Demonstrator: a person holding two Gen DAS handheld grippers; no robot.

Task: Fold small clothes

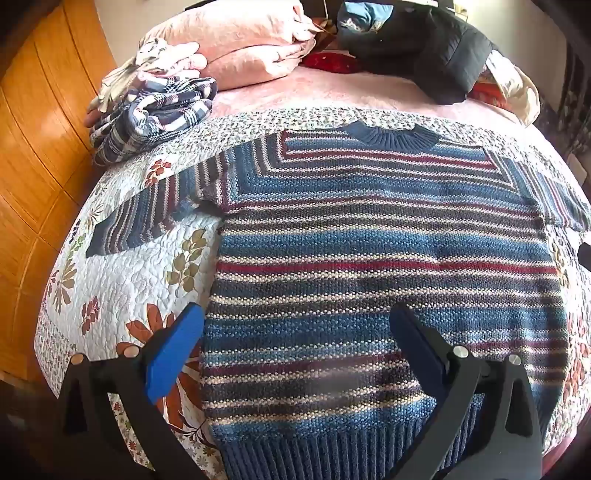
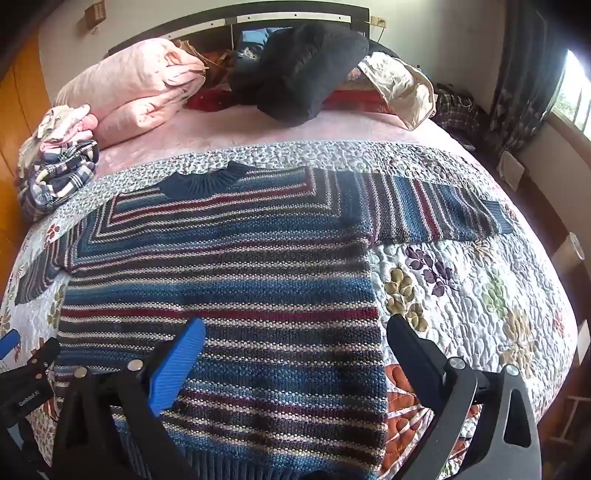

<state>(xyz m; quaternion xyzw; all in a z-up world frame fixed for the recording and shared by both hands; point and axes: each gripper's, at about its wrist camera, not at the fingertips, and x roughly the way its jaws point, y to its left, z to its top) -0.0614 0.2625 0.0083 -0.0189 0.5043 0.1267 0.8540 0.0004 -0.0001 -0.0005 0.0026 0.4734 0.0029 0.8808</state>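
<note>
A striped knit sweater (image 1: 384,251) is seen spread flat, neck away from the cameras, on a floral quilted bedspread (image 1: 122,273). The left gripper (image 1: 295,328) is held low over the sweater's lower left edge, its blue-padded fingers (image 1: 173,354) wide apart and gripping nothing. The right gripper (image 2: 295,332) is poised over the lower right edge, fingers likewise spread and empty.

Only the right wrist view takes in the fully extended right sleeve (image 2: 439,210), a dark headboard (image 2: 236,18) and a curtained window (image 2: 569,96); the left gripper's tip is also caught at its left margin. The left wrist view shows the shorter-looking left sleeve (image 1: 147,221) and a wooden wardrobe (image 1: 40,147).

The chunky weave is banded in blue, maroon, cream and grey, with ribbed navy collar (image 1: 391,134) and hem (image 1: 332,458). Folded plaid clothing (image 1: 155,114) and pink bedding (image 1: 236,48) are piled beyond.
</note>
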